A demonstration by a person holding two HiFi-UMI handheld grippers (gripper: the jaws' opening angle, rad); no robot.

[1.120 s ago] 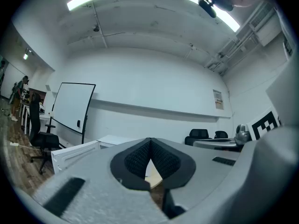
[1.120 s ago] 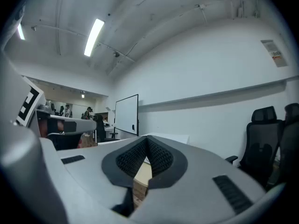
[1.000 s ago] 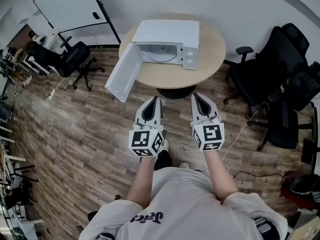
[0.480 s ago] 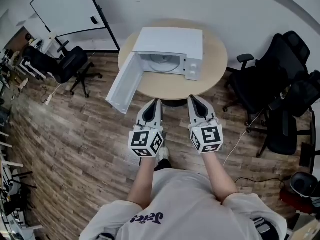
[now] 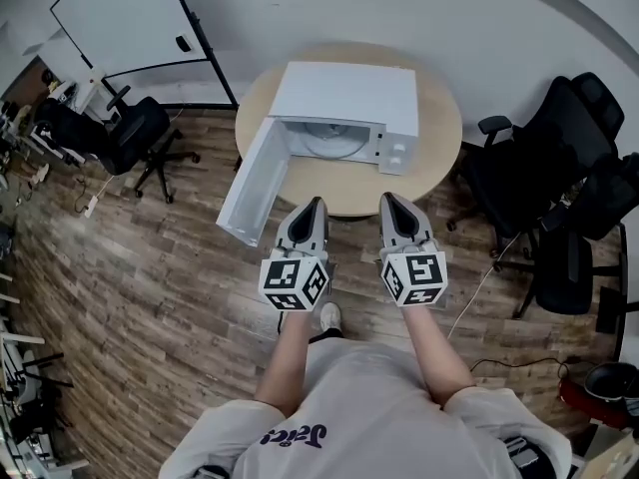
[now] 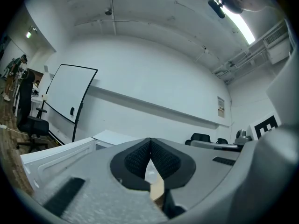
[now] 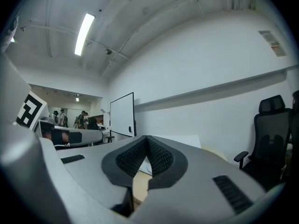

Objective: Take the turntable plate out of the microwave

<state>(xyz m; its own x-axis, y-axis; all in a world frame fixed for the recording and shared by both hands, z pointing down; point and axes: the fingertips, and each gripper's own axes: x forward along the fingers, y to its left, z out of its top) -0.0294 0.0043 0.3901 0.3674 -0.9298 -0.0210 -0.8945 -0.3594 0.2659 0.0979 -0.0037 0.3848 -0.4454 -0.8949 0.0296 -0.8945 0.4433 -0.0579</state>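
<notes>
**With both grippers clenched, the plate lies straight ahead inside the open microwave**

While I stand short of the round desk (image 5: pixel 439 133), nothing is in my grasp. At far left a whiteboard (image 5: pixel 125 18) leans by the wall, with a black office chair (image 5: pixel 135 128) below it, both well apart from the job.

Next comes the microwave door (image 5: pixel 255 183), swung wide open on its left hinge and reaching out past the desk's edge toward me. My left gripper (image 5: pixel 312 206) points level, just beside the door's free end. Its own view shows the dark pads pressed together with nothing between them.

Beyond it the microwave (image 5: pixel 349 93) sits on the desk with its mouth facing me. The turntable plate (image 5: pixel 334 140) lies flat on the cavity floor, pale and round, so it has no long axis to line up with.

My right gripper (image 5: pixel 391 200) is also clamped empty, and it aims more at the control panel side than at the cavity. Black chairs (image 5: pixel 559 168) crowd the far right.

I judge the plate to lie ahead of and between the two grippers, slightly nearer the left one's line. Both must open before either can take the rim, and the left must stay clear of the door.
</notes>
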